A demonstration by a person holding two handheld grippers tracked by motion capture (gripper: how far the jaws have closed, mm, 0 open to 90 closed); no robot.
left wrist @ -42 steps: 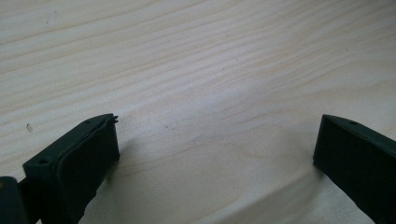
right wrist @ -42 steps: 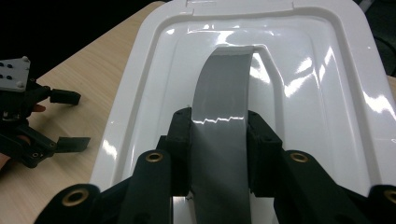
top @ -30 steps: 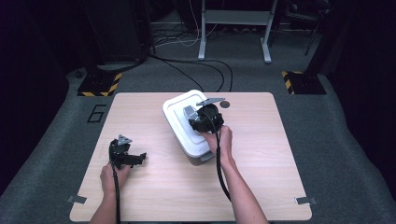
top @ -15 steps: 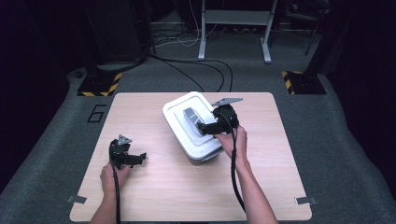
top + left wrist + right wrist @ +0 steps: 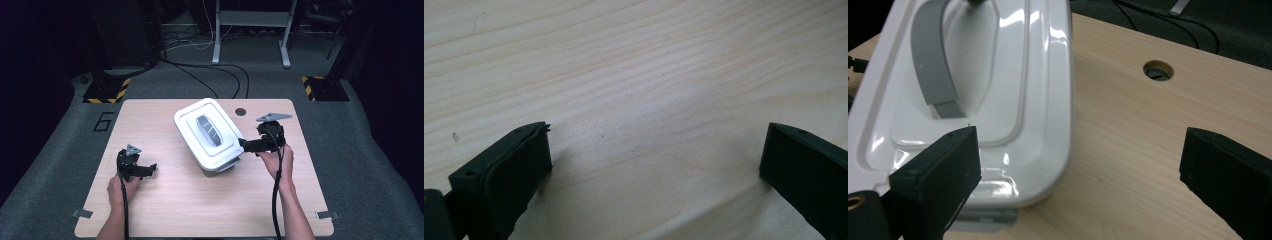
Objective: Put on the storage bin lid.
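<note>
The white lidded box (image 5: 212,136) sits near the middle of the surface (image 5: 165,210), turned at an angle to its edges. A grey handle (image 5: 208,129) lies flat in the recess of the lid (image 5: 998,85).

Right hand-held gripper (image 5: 243,145): positioned just beside the box's near right corner. Its jaws have just been opening and now stand spread wide, with nothing between them. In the right gripper view, one jaw hangs over the lid's corner and the other over bare wood.

Left hand-held gripper (image 5: 150,169): low over bare wood, well apart from the box, jaws spread and empty.

Hazards from this position:

- Corner contact. The right gripper's tip is very close to the lid's edge. A sideways sweep would likely strike the rim and push or spin the box across the smooth wood.
- Unbraced box. The left gripper is too far away to steady it. Any pull on the lid or handle by one gripper alone could lift or drag the whole box rather than the lid.
- Slipping grip. The lid looks glossy and rounded at the rim; a pinch there may slide off. The flat handle offers little for a jaw to get under.
- Cable (image 5: 274,200). It trails along the right forearm and could snag on a fast move.
</note>
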